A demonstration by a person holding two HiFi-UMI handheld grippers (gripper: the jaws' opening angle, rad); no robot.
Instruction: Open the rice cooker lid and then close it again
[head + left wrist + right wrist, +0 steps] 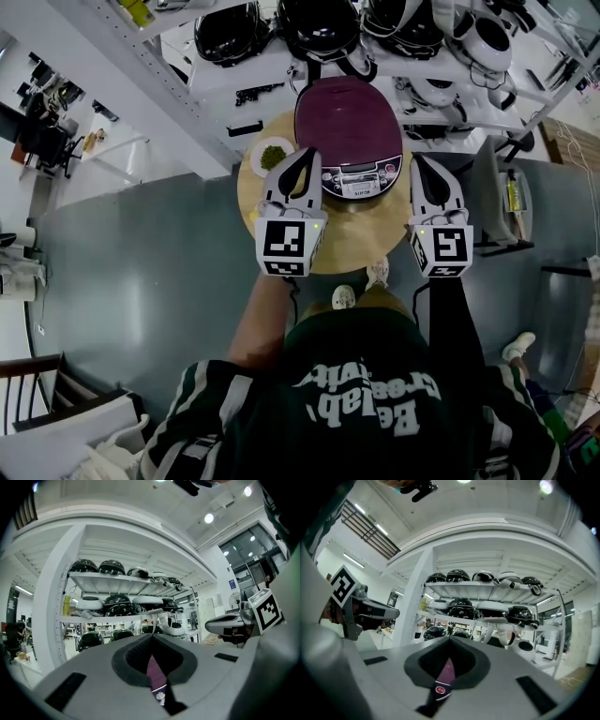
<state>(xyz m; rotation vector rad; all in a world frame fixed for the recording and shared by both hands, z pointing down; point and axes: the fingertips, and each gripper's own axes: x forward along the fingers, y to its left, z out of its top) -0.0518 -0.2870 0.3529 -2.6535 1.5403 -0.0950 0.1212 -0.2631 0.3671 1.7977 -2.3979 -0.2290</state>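
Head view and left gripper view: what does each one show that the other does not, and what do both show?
Only the head view: the round table, a plate with something green, the cooker's control panel, the person's shirt and shoes. Only the left gripper view: ceiling lamps and tall windows. Both: the purple lid, the loaded shelf and the right gripper.

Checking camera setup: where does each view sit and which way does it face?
Head view: on the head, steeply down at rice cooker and table; shows torso, left hand-held gripper, right hand-held gripper.
Left gripper view: on that gripper, level toward helmet shelves; own shut jaws.
Right gripper view: likewise.
Shared: both see the helmet shelves and the other gripper.
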